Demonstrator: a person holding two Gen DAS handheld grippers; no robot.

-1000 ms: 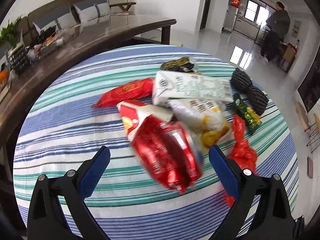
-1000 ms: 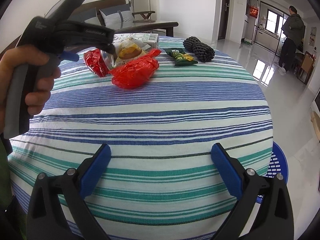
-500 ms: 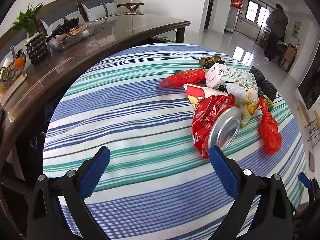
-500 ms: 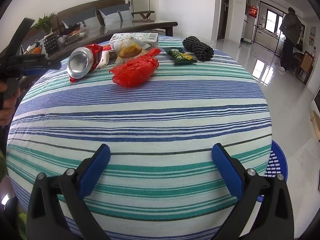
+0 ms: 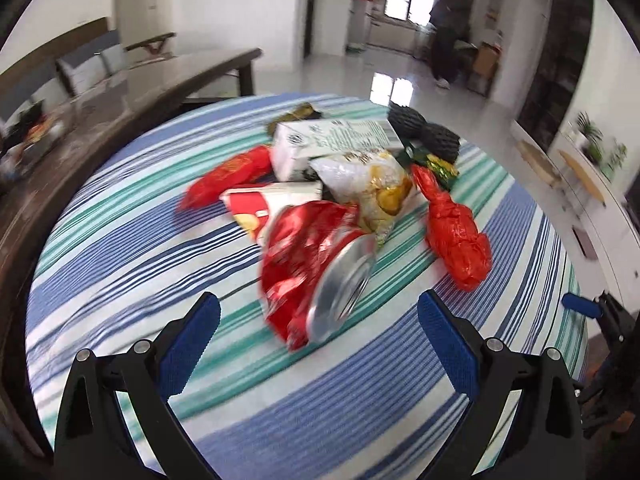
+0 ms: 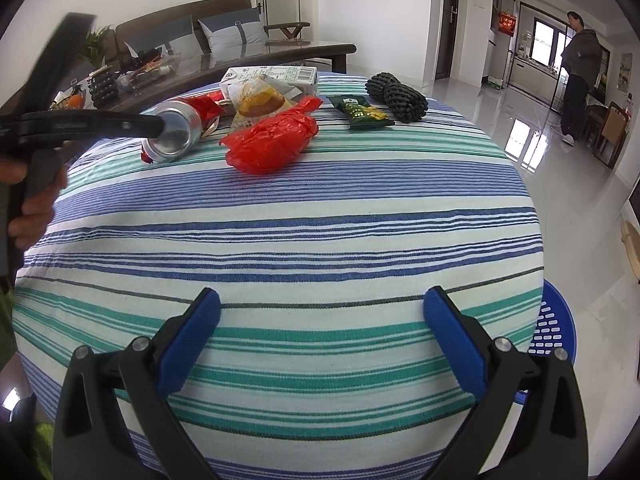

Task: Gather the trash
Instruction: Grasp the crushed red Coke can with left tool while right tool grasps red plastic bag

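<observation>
A home's living and dining area: a cushioned sofa (image 6: 192, 32) at 11 o'clock behind a dark wooden table (image 6: 280, 54), glossy floor tiles (image 6: 520, 128), and probably a kitchen (image 6: 540, 52) at 2 o'clock.

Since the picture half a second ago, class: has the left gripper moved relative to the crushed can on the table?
Yes. In the right wrist view the left gripper has swung in from the left edge and now reaches the crushed can, which lies where it did on the striped table.

Behind the round table (image 6: 320, 216) in its blue, green and white striped cloth stands a long dark wooden table (image 6: 280, 54), with a brown sofa (image 6: 192, 28) against the white wall beyond it. To the table's right, glossy pale floor tiles (image 6: 532, 144) reflect a bright window (image 6: 542, 42), where a person (image 6: 580, 76) stands.
</observation>
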